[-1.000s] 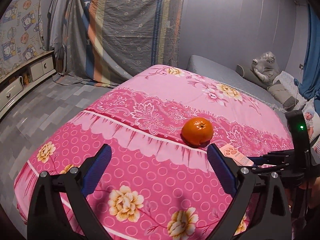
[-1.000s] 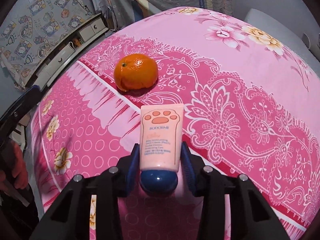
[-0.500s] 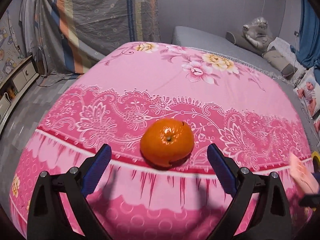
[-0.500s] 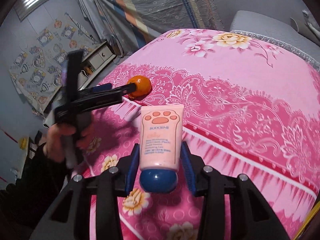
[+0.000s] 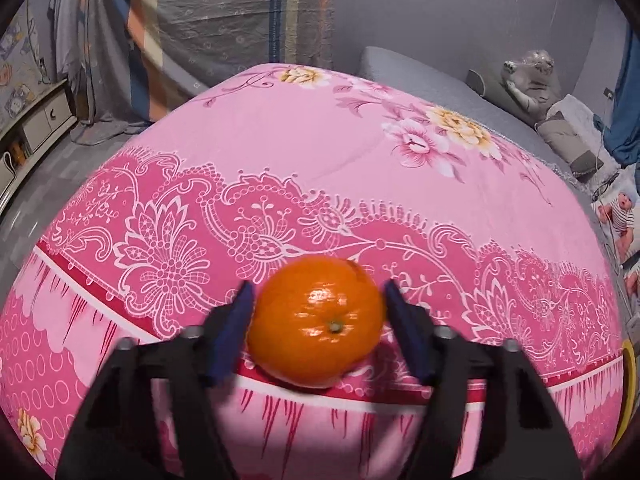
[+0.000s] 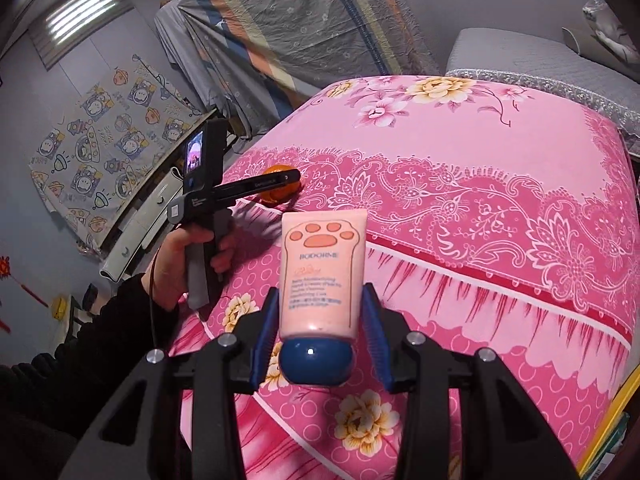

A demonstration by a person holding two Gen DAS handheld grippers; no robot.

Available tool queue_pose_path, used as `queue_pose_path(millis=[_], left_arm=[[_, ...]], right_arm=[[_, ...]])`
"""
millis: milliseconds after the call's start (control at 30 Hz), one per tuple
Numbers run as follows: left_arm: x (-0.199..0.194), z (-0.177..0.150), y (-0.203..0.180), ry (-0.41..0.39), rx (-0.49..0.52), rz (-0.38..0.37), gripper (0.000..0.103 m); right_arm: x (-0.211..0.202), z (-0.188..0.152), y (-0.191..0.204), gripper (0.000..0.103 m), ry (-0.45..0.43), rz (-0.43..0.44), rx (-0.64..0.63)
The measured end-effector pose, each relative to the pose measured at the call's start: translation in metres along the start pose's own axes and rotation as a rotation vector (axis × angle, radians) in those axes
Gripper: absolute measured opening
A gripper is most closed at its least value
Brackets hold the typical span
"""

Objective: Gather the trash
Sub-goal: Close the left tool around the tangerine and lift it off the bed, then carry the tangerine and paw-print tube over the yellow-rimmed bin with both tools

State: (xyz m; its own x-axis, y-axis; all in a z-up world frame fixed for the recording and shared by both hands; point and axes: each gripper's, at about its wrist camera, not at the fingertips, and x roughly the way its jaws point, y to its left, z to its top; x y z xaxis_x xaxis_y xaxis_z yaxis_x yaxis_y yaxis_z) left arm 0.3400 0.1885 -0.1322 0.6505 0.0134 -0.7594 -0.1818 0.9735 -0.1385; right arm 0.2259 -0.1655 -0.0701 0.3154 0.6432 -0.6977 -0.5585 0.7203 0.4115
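Note:
An orange [image 5: 316,324] lies on the pink flowered bedspread [image 5: 320,168]. My left gripper [image 5: 316,300] stands around it, a blue pad close on each side, the jaws narrowed to its width; contact is not clearly shown. In the right wrist view the orange [image 6: 280,188] is far left, partly hidden by the left gripper [image 6: 294,178]. My right gripper [image 6: 320,312] is shut on a pink hand-cream tube [image 6: 322,272] with a paw print and blue cap, held above the bed's near edge.
A grey mattress [image 5: 432,76] with pillows and a stuffed toy lies behind the bedspread. A striped cloth [image 5: 240,12] hangs at the back. A low cabinet [image 5: 36,128] stands along the left wall. A doll [image 5: 620,216] lies at the right.
My left gripper moved forward over the bed and its jaws closed in around the orange. My right gripper lifted back and away with the tube still in it.

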Motion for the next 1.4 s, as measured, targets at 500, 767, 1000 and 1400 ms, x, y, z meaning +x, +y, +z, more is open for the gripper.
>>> queue_pose_path(millis=[500,767,1000,1400], left_arm=[[-0.125,-0.036,-0.005,-0.161,0.011,0.031,0.042],[-0.203,-0.061,-0.084,-0.289,0.161,-0.089,0.042],[-0.240,-0.078,-0.170,-0.361,0.309,-0.236,0.042],[-0.251,-0.107,-0.312,-0.363,0.526,-0.452,0.042]], right_arm=[[-0.031,-0.020,0.011,0.038,-0.059,0.032,0.033],[-0.076,-0.039,-0.004,0.038,-0.156,0.003,0.092],[-0.138,-0.059,-0.034,0.038,-0.293,-0.084,0.153],[-0.219,-0.110,-0.111,0.038,-0.488,-0.319,0.325]])
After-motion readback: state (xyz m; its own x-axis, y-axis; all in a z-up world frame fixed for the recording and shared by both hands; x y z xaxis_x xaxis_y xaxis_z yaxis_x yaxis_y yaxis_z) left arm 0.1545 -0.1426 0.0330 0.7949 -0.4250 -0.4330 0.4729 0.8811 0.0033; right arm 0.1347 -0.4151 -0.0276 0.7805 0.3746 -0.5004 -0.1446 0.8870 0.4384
